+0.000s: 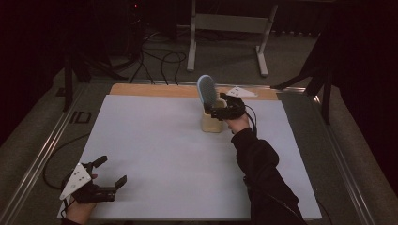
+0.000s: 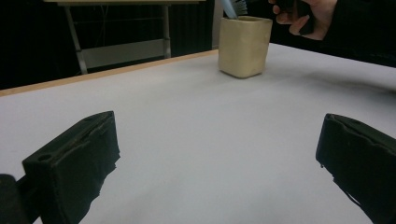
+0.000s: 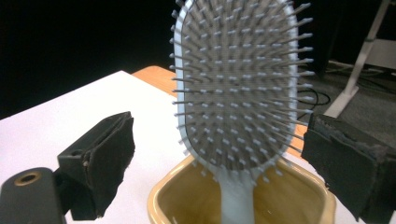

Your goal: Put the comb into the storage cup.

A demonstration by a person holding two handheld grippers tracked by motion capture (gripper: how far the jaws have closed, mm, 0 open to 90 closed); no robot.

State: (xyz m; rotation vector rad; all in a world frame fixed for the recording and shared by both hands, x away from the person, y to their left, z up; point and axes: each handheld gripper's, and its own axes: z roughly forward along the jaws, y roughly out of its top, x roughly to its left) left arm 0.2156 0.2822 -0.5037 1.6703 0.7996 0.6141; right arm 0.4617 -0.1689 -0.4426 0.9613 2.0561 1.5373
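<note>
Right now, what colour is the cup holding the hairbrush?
Pale yellow cup, clearest in the left gripper view.

Left gripper (image 1: pixel 111 171) rests low with jaws wide apart; right gripper (image 1: pixel 215 104), arm outstretched, is also spread

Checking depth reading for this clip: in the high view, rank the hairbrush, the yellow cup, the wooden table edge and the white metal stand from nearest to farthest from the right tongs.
1. Hairbrush: just left of the right tongs, standing in the cup.
2. Yellow cup: just below and left of them; too close to the hairbrush to rank firmly.
3. Wooden table edge: strip along the far side.
4. White metal stand: on the floor beyond the table.
</note>
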